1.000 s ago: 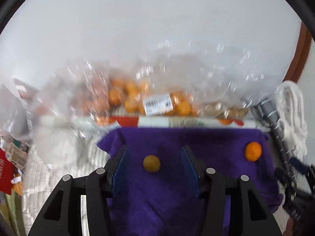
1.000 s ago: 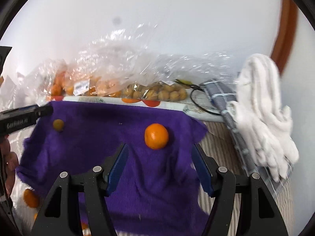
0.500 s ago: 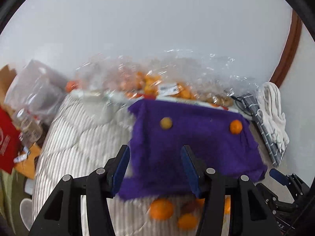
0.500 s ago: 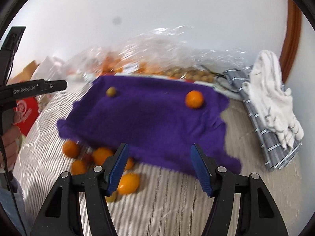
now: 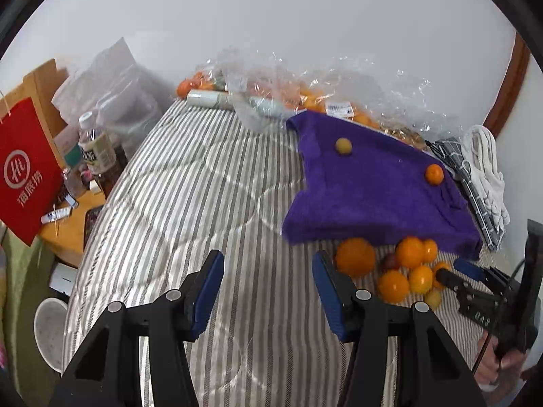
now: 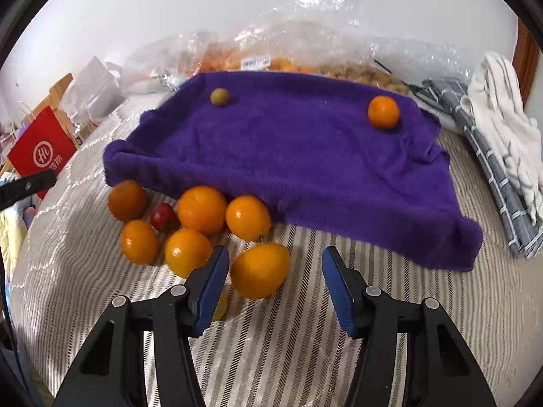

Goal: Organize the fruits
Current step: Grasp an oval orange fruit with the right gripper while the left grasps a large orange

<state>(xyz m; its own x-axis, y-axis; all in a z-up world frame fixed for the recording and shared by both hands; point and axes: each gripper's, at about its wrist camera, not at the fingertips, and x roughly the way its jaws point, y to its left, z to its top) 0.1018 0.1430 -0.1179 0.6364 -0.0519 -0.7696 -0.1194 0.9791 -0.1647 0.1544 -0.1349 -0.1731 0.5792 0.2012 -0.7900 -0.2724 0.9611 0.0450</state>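
Note:
A purple towel (image 6: 305,156) lies on the striped bedcover, also in the left wrist view (image 5: 373,190). On it sit a small yellow-green fruit (image 6: 219,96) at the far left and an orange (image 6: 383,112) at the far right. Several oranges (image 6: 202,208) and a small red fruit (image 6: 163,216) lie in a heap at the towel's near edge, also in the left wrist view (image 5: 354,257). My right gripper (image 6: 275,271) is open, with one orange (image 6: 259,269) just ahead between its fingers. My left gripper (image 5: 268,281) is open and empty over bare bedcover, left of the heap.
Clear plastic bags of fruit (image 5: 305,95) line the wall behind the towel. A grey checked cloth (image 6: 488,169) and a white towel (image 6: 509,129) lie at the right. A red bag (image 5: 23,173), bottles (image 5: 98,149) and a wooden side table (image 5: 74,217) stand left of the bed.
Both grippers have pulled back from the towel towards me. The heap of oranges at the towel's near edge has come into view. Both grippers stayed open.

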